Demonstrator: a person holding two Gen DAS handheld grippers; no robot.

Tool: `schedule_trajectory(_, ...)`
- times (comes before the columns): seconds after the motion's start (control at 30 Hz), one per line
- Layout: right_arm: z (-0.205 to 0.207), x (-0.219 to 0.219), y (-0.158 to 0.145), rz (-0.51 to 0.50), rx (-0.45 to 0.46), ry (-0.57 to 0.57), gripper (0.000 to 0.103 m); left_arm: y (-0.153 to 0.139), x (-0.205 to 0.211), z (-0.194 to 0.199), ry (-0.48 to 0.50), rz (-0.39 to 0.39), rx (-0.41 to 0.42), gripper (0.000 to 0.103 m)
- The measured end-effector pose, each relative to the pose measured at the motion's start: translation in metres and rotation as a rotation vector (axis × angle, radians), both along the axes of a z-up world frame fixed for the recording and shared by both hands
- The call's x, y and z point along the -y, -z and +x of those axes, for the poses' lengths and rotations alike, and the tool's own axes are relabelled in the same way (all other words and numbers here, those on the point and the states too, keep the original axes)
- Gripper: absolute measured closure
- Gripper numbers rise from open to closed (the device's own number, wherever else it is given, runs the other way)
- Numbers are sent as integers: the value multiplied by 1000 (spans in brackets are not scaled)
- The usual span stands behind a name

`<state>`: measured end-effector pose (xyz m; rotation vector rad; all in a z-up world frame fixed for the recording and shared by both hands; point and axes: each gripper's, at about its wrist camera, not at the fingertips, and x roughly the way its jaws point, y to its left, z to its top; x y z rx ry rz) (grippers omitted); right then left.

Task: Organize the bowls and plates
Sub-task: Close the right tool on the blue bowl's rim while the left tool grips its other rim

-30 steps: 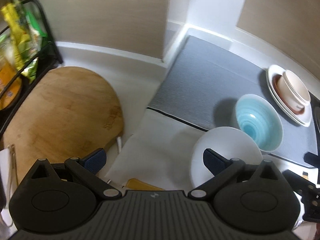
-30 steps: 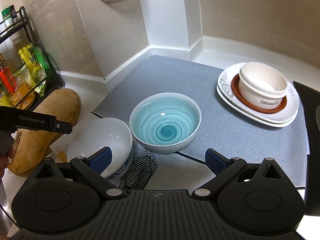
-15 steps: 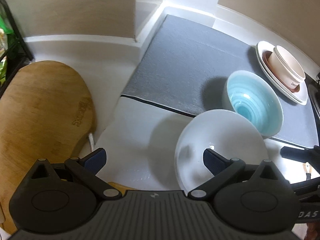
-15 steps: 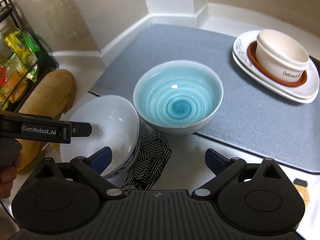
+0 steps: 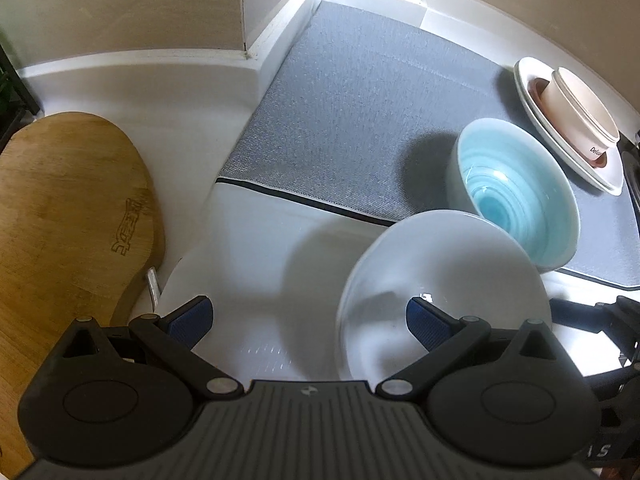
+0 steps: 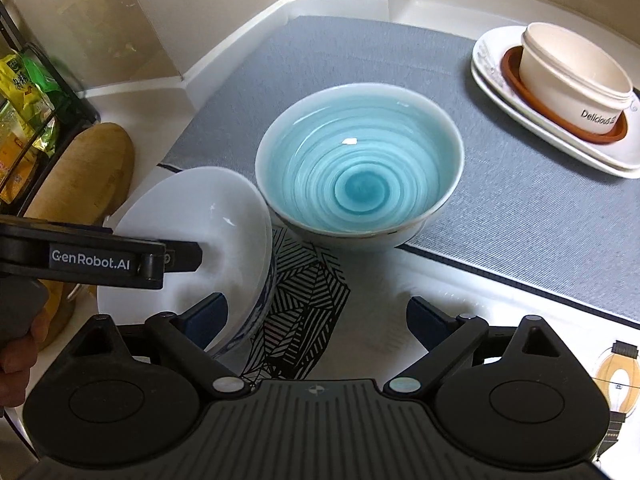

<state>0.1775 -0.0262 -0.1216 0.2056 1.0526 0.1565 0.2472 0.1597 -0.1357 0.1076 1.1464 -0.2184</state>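
A white bowl [image 5: 444,280] stands on the white counter, also in the right wrist view [image 6: 200,232]. A blue swirl bowl [image 5: 516,200] sits behind it at the grey mat's edge, also in the right wrist view [image 6: 360,176]. A cream bowl [image 6: 572,76] sits on a brown saucer on stacked white plates [image 6: 560,140] at the far right. My left gripper [image 5: 308,320] is open, with its right finger over the white bowl's near rim. My right gripper [image 6: 316,320] is open and empty, in front of the blue bowl.
A wooden cutting board [image 5: 68,224] lies at the left. A black rack with snack packets [image 6: 28,120] stands at far left. The grey mat [image 5: 360,120] runs to the wall corner. A black-and-white patterned cloth [image 6: 304,296] lies under the bowls.
Both grippers have moved forward and down toward the bowls. The left gripper's right finger now reaches over the white bowl. Both stay open.
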Motion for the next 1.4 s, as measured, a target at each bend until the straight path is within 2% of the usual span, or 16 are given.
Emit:
schedule_trajectory(0.23,0,-5,0,4,-6,-38,7,3,4,4,13,21,-11,0)
schedule_trajectory(0.37,1,1,0,18,-11,-20,7,-1,5,6,8,24,-18,0)
schedule_trajectory(0.53,-4,26,-10,89,1,55,7,-27,6,9,35,-17,43,0)
schedule_trajectory(0.67,-3,48,-25,128,59,145,7,-48,19,18,74,-71,110,0)
schedule_trajectory(0.8,14,67,-25,136,40,263,7,-51,44,31,110,-60,171,0)
schedule_trajectory(0.9,29,73,-21,123,37,299,7,-43,58,41,105,-33,179,1)
schedule_trajectory(1.07,46,77,-11,75,11,291,7,-29,62,61,106,-43,98,1)
schedule_trajectory(1.13,46,76,-9,50,14,260,9,-25,60,64,107,-29,91,1)
schedule_trajectory(1.2,44,74,-7,25,20,245,17,-23,63,66,112,-21,91,1)
schedule_trajectory(1.27,42,75,-5,31,9,236,18,-21,65,67,121,-19,85,1)
schedule_trajectory(1.33,41,77,-3,42,-2,233,25,-18,70,69,135,-9,81,1)
schedule_trajectory(1.4,43,79,-1,33,-11,229,38,-17,76,70,156,2,78,1)
